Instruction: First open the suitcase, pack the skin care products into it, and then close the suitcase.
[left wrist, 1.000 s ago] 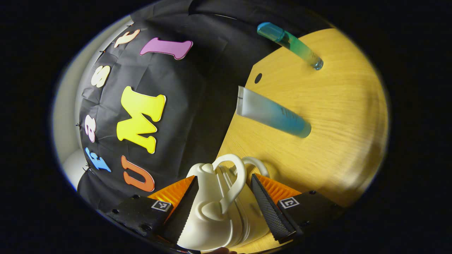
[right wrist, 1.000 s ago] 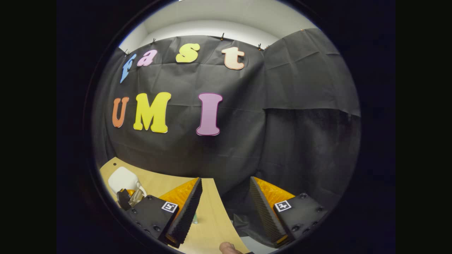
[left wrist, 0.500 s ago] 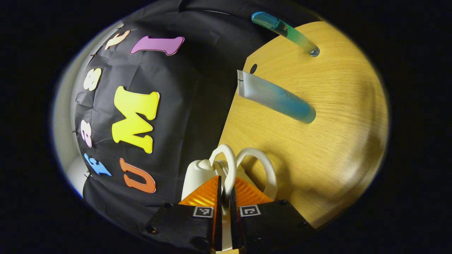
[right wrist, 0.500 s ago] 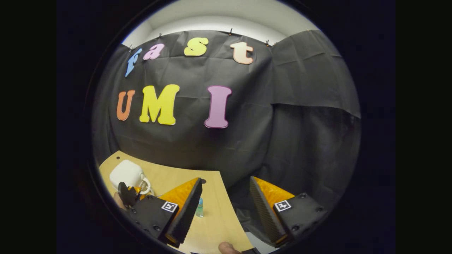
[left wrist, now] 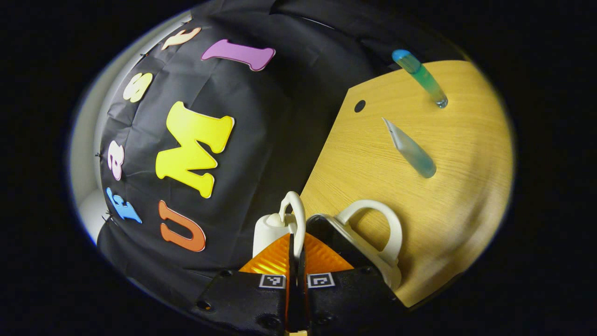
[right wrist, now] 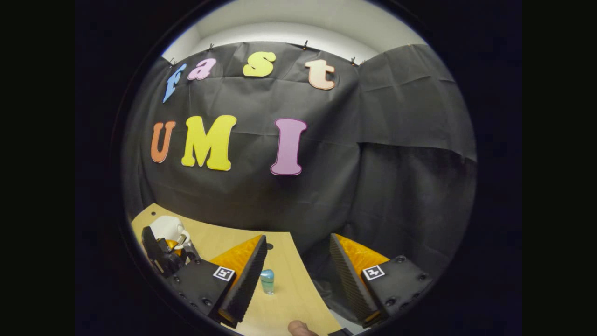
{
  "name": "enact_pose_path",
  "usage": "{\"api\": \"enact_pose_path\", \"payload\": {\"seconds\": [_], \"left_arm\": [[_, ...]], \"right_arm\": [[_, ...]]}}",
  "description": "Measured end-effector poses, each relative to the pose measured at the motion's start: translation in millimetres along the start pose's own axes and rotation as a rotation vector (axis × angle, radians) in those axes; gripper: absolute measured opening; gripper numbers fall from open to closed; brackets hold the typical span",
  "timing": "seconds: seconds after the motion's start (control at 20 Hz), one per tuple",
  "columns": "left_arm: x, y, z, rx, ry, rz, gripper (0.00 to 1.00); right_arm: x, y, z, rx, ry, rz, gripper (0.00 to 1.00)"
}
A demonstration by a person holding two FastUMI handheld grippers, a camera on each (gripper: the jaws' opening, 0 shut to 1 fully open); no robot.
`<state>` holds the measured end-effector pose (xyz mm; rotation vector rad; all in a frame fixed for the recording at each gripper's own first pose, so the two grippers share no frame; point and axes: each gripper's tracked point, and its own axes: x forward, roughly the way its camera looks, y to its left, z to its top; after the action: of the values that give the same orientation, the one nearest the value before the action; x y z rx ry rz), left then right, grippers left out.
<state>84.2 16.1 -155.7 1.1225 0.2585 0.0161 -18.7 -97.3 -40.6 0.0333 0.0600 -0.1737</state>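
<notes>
Opening the suitcase: left gripper clamped tight on one white handle loop at the near edge of the wooden table, both fingers pressing it, dark gap showing beside the other shell half. Half with the second handle lying off to the right of the fingers, so the seam runs roughly along the gripper's axis and the pull goes sideways, away from that half. Farther right and well apart on the table: flat tube, then a slim blue-capped bottle, both long axes pointing away toward the far edge. Right gripper spread wide, holding nothing, hovering near the blue-capped bottle, so probably the nearer hand for the products. Versus a second ago: left fingers were apart around the handles, now closed; shell halves were together, now parted; tube now seen more edge-on.
</notes>
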Motion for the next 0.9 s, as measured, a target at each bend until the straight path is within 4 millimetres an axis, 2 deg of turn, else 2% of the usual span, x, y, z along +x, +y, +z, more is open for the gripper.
{"api": "enact_pose_path", "payload": {"seconds": [0.15, 0.3, 0.45, 0.6, 0.75, 0.9], "left_arm": [[-7, 50, -5, -0.059, -0.018, 0.019, 0.03], [-9, 91, -32, -0.163, 0.006, 0.001, 0.03], [-12, 141, -72, -0.238, 0.040, 0.045, 0.03], [-10, 174, -121, -0.280, 0.097, 0.077, 0.02], [-6, 198, -174, -0.302, 0.152, 0.093, 0.03], [0, 207, -223, -0.282, 0.192, 0.097, 0.03]], "right_arm": [[3, 15, -1, 0.006, 0.003, -0.011, 0.80], [5, 40, -1, -0.016, 0.008, 0.006, 0.80], [6, 66, 5, -0.023, -0.003, 0.028, 0.80], [8, 95, 3, -0.030, 0.008, 0.048, 0.80], [7, 123, -2, -0.025, 0.029, 0.066, 0.80], [3, 145, -9, -0.029, 0.059, 0.071, 0.80]]}}
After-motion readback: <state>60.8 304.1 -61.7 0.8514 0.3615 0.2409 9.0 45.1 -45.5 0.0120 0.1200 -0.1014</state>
